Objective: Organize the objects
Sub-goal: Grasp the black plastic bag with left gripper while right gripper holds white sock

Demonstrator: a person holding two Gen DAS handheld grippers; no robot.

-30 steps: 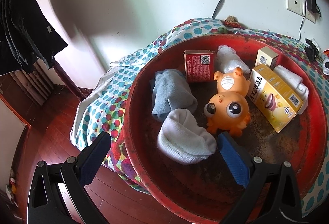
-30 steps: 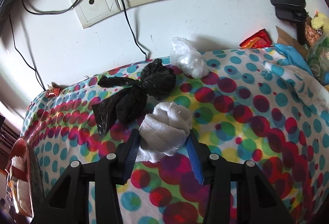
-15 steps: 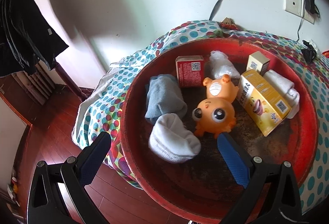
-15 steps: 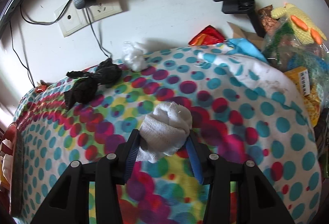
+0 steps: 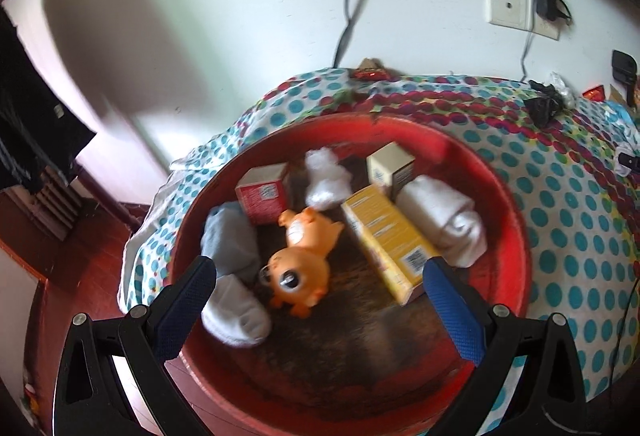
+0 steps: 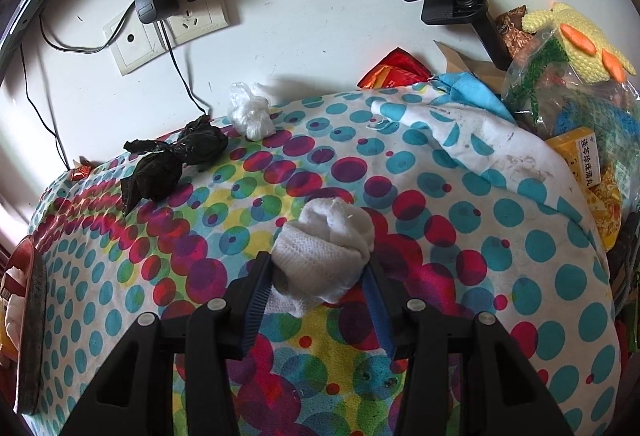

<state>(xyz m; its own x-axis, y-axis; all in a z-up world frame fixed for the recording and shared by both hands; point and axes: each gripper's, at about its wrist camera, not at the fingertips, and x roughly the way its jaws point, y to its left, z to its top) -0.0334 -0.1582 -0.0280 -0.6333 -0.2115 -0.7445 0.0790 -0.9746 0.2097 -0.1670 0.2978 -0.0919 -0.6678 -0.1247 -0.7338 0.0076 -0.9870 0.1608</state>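
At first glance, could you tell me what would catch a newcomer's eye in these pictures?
The red basin on the dotted cloth stands out, with an orange toy in its middle among rolled socks and a yellow box. The right gripper is shut on a white sock over the cloth. The left gripper hangs open above the basin.

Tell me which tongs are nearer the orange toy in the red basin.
Left. The left tongs hang open right over the orange toy in the red basin; the right tongs grip a white sock over the dotted cloth.
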